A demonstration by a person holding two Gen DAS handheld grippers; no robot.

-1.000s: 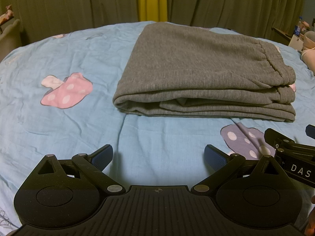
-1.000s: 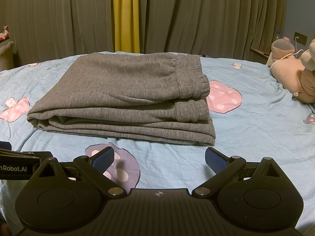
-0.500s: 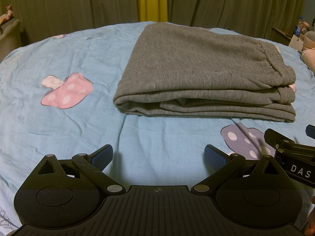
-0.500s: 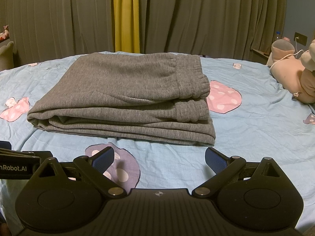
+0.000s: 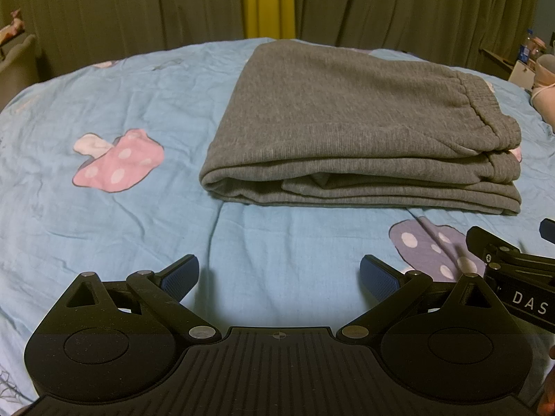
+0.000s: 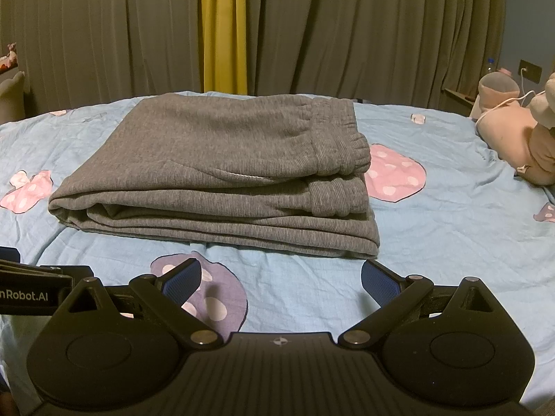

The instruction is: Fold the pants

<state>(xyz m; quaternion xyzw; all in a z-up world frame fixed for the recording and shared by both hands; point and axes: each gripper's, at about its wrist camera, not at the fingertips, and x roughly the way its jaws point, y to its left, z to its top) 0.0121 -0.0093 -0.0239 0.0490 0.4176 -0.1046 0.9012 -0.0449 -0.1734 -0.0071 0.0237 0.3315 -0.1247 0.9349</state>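
Note:
The grey pants (image 5: pixel 350 128) lie folded in a flat stack on the light blue bed sheet (image 5: pixel 138 228), waistband to the right; they also show in the right wrist view (image 6: pixel 222 170). My left gripper (image 5: pixel 279 279) is open and empty, held back from the stack's near edge. My right gripper (image 6: pixel 281 282) is open and empty, also short of the stack's near edge. The right gripper's body shows at the right edge of the left wrist view (image 5: pixel 513 270). The left gripper's body shows at the left edge of the right wrist view (image 6: pixel 31 287).
Pink and purple mushroom prints mark the sheet (image 6: pixel 451 242). A plush toy (image 6: pixel 520 142) lies at the bed's right side with a white cable. Dark curtains with a yellow strip (image 6: pixel 222 31) hang behind the bed.

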